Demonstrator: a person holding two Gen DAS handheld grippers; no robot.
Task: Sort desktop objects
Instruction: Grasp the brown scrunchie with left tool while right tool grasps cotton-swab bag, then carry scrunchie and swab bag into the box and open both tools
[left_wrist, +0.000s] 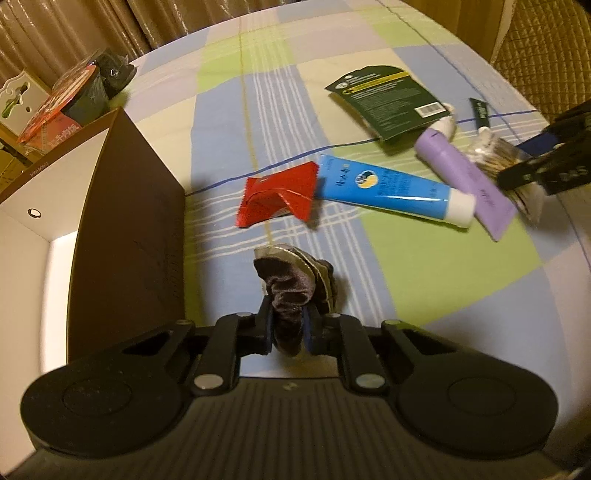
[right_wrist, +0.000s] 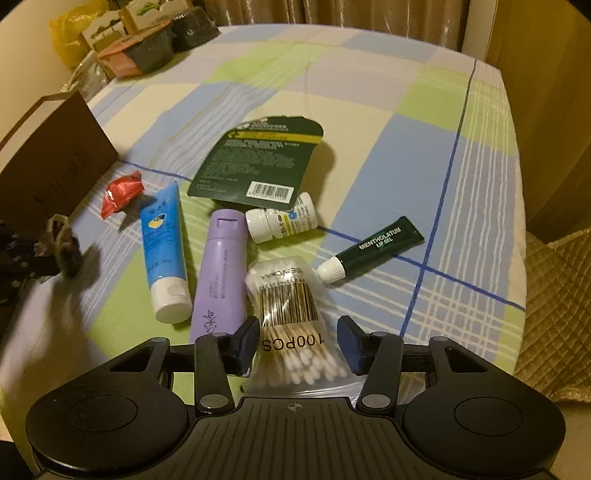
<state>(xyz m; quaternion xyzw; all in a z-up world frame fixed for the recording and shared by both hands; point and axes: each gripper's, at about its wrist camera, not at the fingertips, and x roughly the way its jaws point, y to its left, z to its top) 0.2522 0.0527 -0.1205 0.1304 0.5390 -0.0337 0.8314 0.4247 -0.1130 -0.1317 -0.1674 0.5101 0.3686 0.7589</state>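
My left gripper (left_wrist: 288, 332) is shut on a dark velvet scrunchie (left_wrist: 291, 284), held just right of an open brown box (left_wrist: 129, 206). On the checked cloth lie a red wrapper (left_wrist: 277, 195), a blue tube (left_wrist: 391, 188), a purple bottle (right_wrist: 221, 266), a dark green card pack (right_wrist: 258, 162), a white pill bottle (right_wrist: 280, 219), a green lip gel tube (right_wrist: 373, 249) and a bag of cotton swabs (right_wrist: 288, 314). My right gripper (right_wrist: 299, 343) is open, its fingers on either side of the swab bag's near end.
The box's white inside (left_wrist: 33, 266) shows at the left. Black cups and cartons (right_wrist: 147, 48) crowd the far left corner beyond the table. The cloth's right edge (right_wrist: 517, 221) drops toward a quilted seat (right_wrist: 554, 295). Bare cloth lies far behind the objects.
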